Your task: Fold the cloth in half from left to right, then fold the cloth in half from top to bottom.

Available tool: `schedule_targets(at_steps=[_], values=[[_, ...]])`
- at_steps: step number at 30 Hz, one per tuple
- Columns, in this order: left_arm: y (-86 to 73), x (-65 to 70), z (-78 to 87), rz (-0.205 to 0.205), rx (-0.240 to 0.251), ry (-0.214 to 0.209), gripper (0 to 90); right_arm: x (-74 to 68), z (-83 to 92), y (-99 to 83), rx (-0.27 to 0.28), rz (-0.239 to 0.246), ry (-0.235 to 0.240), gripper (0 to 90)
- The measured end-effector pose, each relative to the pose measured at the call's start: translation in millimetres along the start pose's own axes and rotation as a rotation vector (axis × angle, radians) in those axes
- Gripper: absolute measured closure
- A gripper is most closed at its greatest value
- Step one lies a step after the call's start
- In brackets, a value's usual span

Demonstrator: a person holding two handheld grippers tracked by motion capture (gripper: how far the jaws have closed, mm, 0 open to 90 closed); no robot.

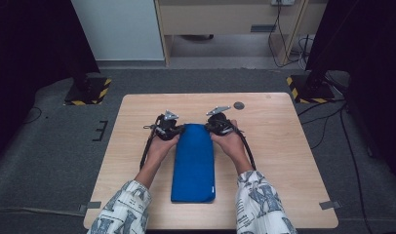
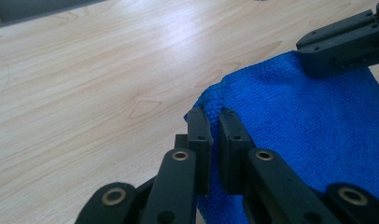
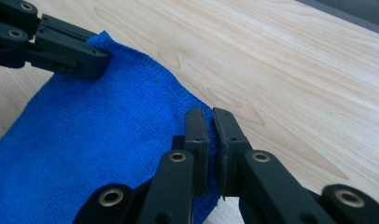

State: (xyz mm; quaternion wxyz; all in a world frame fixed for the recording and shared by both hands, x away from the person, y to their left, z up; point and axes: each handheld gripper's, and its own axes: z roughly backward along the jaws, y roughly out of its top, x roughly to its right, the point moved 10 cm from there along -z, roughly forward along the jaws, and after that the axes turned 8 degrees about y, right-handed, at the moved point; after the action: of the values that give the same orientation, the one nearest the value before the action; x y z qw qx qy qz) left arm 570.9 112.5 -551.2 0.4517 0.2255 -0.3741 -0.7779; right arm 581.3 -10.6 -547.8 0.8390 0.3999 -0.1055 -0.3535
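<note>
cloth [image 1: 193,163], blue and folded into a long narrow strip, lies on the middle of the wooden table [image 1: 284,156], its length running from the near edge toward the far side. both far corners are taken: the left gripper [image 1: 175,127] is clenched on the far left corner and the right gripper [image 1: 211,126] on the far right corner, one on each side of the strip's far end. in the left gripper view the two black jaws pinch the hemmed corner of the cloth [image 2: 290,116] between them, with the right gripper [image 2: 313,60] biting the opposite corner farther off. the right gripper view gives the mirror of this: its jaws are closed on the cloth's [image 3: 99,135] edge, and the left gripper [image 3: 96,63] holds the other corner beyond. the near end rests flat on the table, unheld. judgement: a matched grip on two corners of one short end keeps that edge straight and taut between the hands, which suits lifting it and carrying it toward the near end for another fold. the person's hands sit level with each other, sleeves [image 1: 123,209] at the near edge, so the strip should stay square.
</note>
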Motion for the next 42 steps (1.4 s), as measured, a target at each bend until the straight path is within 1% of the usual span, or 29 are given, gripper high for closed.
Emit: schedule_targets(at_steps=[1, 3, 6, 8, 10, 12, 15, 16, 19, 22, 27, 29, 31, 34, 36, 38, 40, 42], values=[[1.0, 0.0, 0.7, 0.008, 0.004, -0.003, 84.5, 0.4, 0.6, 0.8, 0.0, -0.002, -0.001, 85.4], [2.2, -0.4, 2.4, 0.008, 0.004, -0.002, 84.5, 1.2, 2.2, 3.3, 0.005, -0.006, 0.003, 85.4], [8.3, 1.2, 5.7, 0.017, 0.021, 0.0, 84.6, 3.0, 7.7, 10.0, 0.018, -0.004, 0.004, 85.4], [11.0, 2.5, 6.9, 0.009, 0.026, 0.003, 84.6, 2.5, 10.3, 13.5, 0.026, -0.001, 0.003, 85.4], [14.3, 1.2, 8.3, 0.01, 0.032, 0.008, 84.6, 3.5, 12.5, 16.2, 0.035, -0.001, 0.0, 85.4], [17.4, -0.6, 10.2, 0.022, 0.039, 0.007, 84.6, 4.7, 15.4, 19.3, 0.052, -0.015, 0.005, 85.4], [23.3, -3.1, 13.7, 0.019, 0.048, 0.011, 84.7, 5.0, 19.6, 25.8, 0.086, -0.036, 0.021, 85.4], [25.3, -3.6, 14.6, 0.022, 0.053, 0.013, 84.6, 4.6, 20.5, 27.0, 0.089, -0.04, 0.023, 85.4], [29.9, -4.2, 16.2, 0.013, 0.051, 0.018, 84.7, 4.1, 22.3, 30.6, 0.086, -0.014, 0.016, 85.4], [33.6, -5.2, 17.3, 0.006, 0.05, 0.026, 84.7, 3.1, 25.6, 33.8, 0.088, -0.015, 0.017, 85.4], [38.7, -4.7, 17.3, 0.008, 0.058, 0.026, 84.7, 3.4, 29.6, 35.9, 0.091, 0.0, 0.01, 85.4], [39.6, -5.3, 17.3, -0.003, 0.051, 0.028, 84.7, 3.6, 29.7, 35.8, 0.089, 0.004, 0.007, 85.4], [41.9, -4.7, 17.9, 0.004, 0.057, 0.021, 84.8, 3.5, 30.3, 36.8, 0.098, -0.001, 0.01, 85.4], [47.5, -5.6, 20.7, -0.003, 0.062, 0.029, 84.9, 3.5, 31.8, 38.4, 0.106, 0.0, 0.009, 85.4], [53.6, -5.7, 21.8, 0.005, 0.074, 0.018, 84.9, 4.3, 33.7, 39.9, 0.11, -0.001, 0.01, 85.4], [57.9, -6.1, 21.9, 0.011, 0.075, 0.011, 84.9, 5.3, 35.5, 41.8, 0.116, -0.006, 0.01, 85.4], [60.6, -5.8, 22.7, 0.008, 0.077, 0.012, 84.9, 7.3, 37.6, 43.3, 0.116, -0.006, 0.008, 85.4], [61.2, -4.9, 23.5, -0.007, 0.077, 0.017, 84.9, 8.4, 38.8, 44.7, 0.119, -0.005, 0.009, 85.4]])
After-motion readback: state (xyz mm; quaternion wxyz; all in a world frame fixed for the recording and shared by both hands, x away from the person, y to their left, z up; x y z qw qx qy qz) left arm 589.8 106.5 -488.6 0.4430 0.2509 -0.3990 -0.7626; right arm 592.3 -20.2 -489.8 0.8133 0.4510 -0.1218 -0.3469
